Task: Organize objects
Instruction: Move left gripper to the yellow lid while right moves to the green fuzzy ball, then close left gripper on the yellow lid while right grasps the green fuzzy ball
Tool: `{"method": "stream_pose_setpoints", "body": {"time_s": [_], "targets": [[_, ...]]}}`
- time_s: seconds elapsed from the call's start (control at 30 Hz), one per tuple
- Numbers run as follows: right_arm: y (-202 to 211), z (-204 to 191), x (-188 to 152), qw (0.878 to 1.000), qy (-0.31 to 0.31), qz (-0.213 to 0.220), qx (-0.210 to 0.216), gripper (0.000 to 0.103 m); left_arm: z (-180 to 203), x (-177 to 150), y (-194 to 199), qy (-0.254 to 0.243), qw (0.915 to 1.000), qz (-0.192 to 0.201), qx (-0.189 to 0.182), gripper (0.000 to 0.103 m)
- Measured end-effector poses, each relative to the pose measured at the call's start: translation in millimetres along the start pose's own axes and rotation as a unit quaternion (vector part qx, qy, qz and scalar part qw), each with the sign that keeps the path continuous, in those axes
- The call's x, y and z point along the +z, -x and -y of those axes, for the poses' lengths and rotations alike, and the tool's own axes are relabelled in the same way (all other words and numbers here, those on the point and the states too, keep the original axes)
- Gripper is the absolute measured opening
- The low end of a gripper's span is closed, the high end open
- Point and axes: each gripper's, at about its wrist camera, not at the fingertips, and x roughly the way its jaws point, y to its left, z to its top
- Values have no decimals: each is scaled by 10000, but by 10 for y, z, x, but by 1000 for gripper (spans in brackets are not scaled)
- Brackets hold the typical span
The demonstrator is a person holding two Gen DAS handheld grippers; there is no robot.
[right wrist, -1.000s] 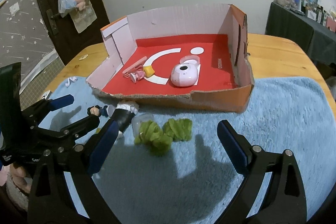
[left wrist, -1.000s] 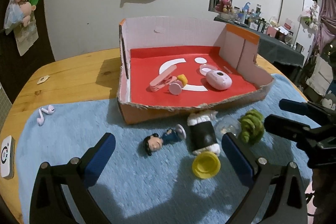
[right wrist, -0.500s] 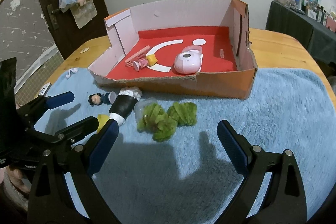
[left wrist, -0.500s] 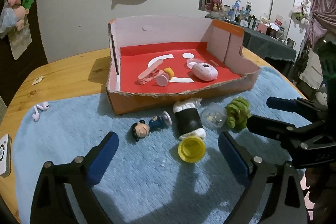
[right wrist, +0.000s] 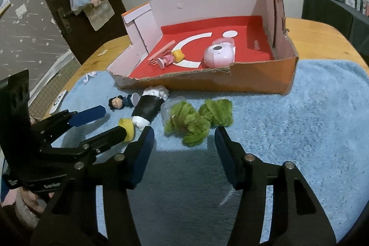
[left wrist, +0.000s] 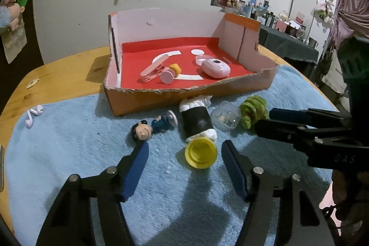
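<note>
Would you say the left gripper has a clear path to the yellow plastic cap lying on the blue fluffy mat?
Probably yes: the yellow plastic cap lies just ahead of the left gripper, whose jaws, just closing, stand apart with nothing between.

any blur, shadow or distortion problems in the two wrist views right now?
Left wrist: heavy fisheye bowing with black corner vignette; the left gripper throws a dark shadow across the blue mat; the yellow cap is slightly soft. Right wrist: same bowing; the right gripper shadows the near mat; the green fuzzy toy is sharp.
</note>
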Motion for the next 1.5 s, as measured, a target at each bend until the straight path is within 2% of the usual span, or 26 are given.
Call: {"method": "stream_pose_setpoints", "body": {"time_s": [0.23, 0.53, 0.57, 0.77, 1.5], "targets": [[-76, -2, 37, 9999, -50, -51, 127, 50, 88, -25, -65, -128, 9999, -83, -37, 65], [-159, 26, 57, 9996, -150, -128, 218, 41, 74, -39, -169, -104, 9996, -280, -14, 47], [-169, 24, 52, 9996, -145, -143, 219, 41, 74, -39, -171, -103, 9995, -287, -19, 42], [-171, -5, 25, 9997, -55, -141, 168, 39, 77, -39, -162, -121, 9995, -278, 13, 33], [-17, -16, -108, 9999, -15, 44, 131, 36, -4, -47, -117, 155, 9996, -201, -90, 32]]}}
